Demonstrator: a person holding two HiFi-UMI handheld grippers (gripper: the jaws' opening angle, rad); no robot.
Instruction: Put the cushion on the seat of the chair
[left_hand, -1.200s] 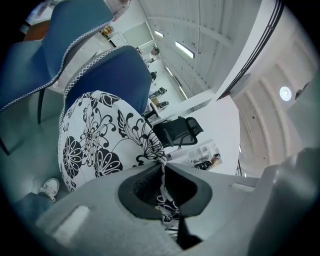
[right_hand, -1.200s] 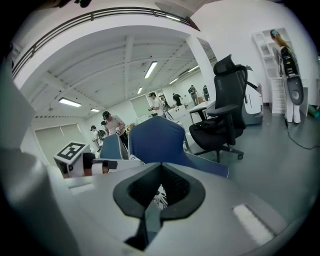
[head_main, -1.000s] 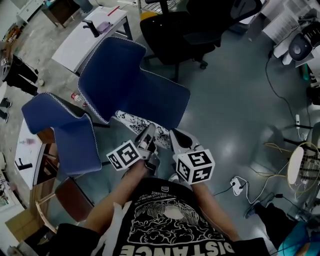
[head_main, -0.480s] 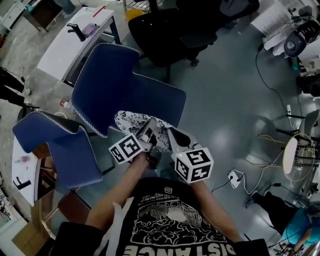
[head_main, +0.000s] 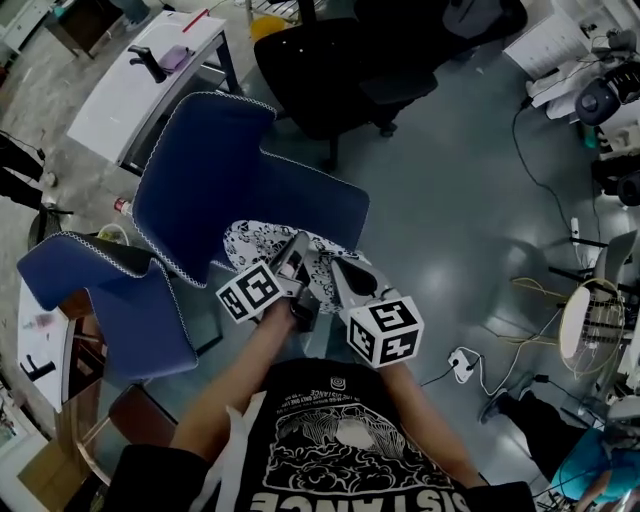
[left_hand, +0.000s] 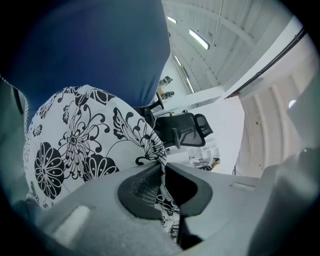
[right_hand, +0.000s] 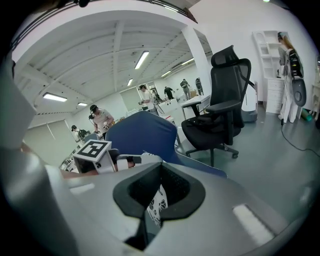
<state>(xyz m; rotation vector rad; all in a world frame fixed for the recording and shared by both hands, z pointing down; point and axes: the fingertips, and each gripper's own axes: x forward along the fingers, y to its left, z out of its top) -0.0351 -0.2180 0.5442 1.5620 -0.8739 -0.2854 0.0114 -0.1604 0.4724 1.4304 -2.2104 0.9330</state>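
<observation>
The cushion (head_main: 262, 247), white with black flowers, hangs over the front edge of the blue chair's seat (head_main: 300, 200). My left gripper (head_main: 297, 252) is shut on its near edge. My right gripper (head_main: 334, 276) is shut on the same edge just to the right. In the left gripper view the cushion (left_hand: 75, 145) spreads out to the left, its hem pinched between the jaws of the left gripper (left_hand: 162, 169), with the blue chair (left_hand: 90, 50) behind it. The right gripper view shows a strip of cushion (right_hand: 156, 204) pinched in the right gripper (right_hand: 159, 175), and the blue chair (right_hand: 142, 132) ahead.
A second blue chair (head_main: 110, 290) stands at the left. A black office chair (head_main: 340, 60) is behind the blue one, and a white table (head_main: 140, 80) is at the back left. Cables and a power strip (head_main: 462, 360) lie on the grey floor at the right. People stand far off.
Both grippers have carried the cushion forward and down toward the blue chair. More of the cushion now lies over the seat's front edge.
</observation>
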